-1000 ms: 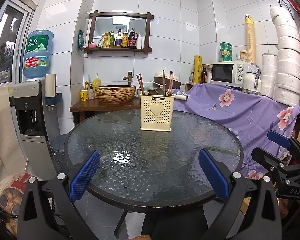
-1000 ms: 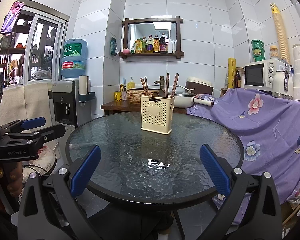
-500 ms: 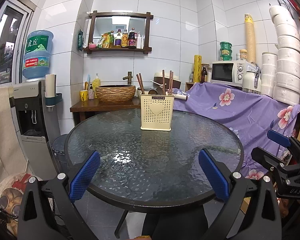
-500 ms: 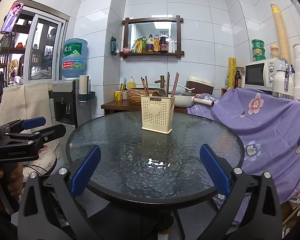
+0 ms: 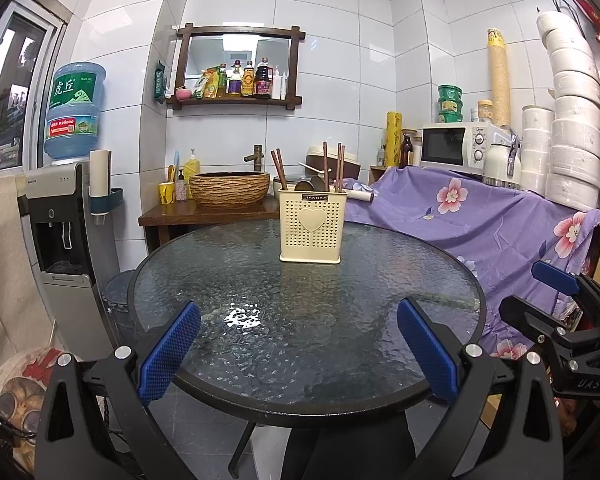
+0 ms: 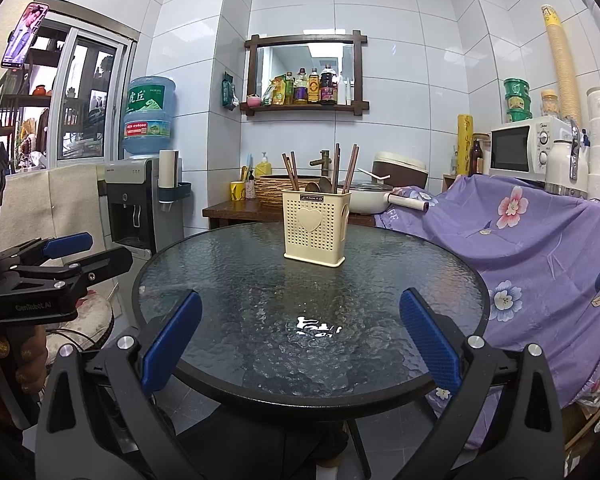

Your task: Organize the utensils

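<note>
1. Left wrist view: left gripper [image 5: 298,354] hovering at the near rim of the round glass table [image 5: 380,352], blue fingers [image 5: 168,354] spread wide apart, gripping nothing.
2. Right wrist view: right gripper [image 6: 300,342] likewise hanging at the near rim, fingers [image 6: 430,340] gaping wide and empty; seen from the left camera, sitting low off to the side [image 5: 568,320].
3. Moving outward: cream utensil holder [image 5: 312,228] standing upright toward the far side of the table, well apart from both grippers.
4. Chopsticks [image 5: 279,170] and darker spoon-like pieces [image 5: 314,184] already standing inside the holder, leaning a little; compartments not distinguishable.
5. No loose utensil lying on the glass.
6. Judging: fitting either utensils gathered into the holder, or utensils waiting there to be sorted; not settling which.
7. For any reach: approaching from above, closing on a single stick near its top, steadying the light holder against tipping or sliding on the slick glass.
</note>
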`<state>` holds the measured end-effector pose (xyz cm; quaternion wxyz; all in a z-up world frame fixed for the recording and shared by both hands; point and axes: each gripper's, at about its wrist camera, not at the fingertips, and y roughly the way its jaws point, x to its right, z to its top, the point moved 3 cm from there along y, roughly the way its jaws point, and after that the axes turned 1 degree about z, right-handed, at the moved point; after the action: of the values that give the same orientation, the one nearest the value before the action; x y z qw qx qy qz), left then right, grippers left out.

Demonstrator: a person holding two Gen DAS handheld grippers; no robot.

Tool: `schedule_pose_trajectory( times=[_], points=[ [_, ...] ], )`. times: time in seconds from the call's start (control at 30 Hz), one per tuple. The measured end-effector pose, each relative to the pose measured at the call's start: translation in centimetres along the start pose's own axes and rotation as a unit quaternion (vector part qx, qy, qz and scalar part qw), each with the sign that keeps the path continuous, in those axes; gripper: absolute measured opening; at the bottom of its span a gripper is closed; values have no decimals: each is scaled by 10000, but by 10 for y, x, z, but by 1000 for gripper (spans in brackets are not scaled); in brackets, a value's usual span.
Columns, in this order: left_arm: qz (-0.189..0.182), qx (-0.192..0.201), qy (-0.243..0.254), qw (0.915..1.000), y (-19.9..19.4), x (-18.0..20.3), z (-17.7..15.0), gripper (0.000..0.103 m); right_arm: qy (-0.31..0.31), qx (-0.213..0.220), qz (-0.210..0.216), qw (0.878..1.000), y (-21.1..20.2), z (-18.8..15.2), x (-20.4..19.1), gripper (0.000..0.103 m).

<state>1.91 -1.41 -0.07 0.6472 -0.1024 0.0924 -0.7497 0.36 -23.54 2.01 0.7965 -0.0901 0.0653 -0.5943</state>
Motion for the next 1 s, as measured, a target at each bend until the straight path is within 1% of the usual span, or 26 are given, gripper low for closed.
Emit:
schedule_pose_trajectory(
  times=[0.23, 1.0],
  points=[
    [55, -38, 36, 10000, 0, -2, 0, 97, -1, -1, 4, 10000, 0, 0, 0, 97],
    [98, 5, 86, 9999, -3, -4, 4, 97, 0, -5, 9, 10000, 0, 1, 0, 97]
  ],
)
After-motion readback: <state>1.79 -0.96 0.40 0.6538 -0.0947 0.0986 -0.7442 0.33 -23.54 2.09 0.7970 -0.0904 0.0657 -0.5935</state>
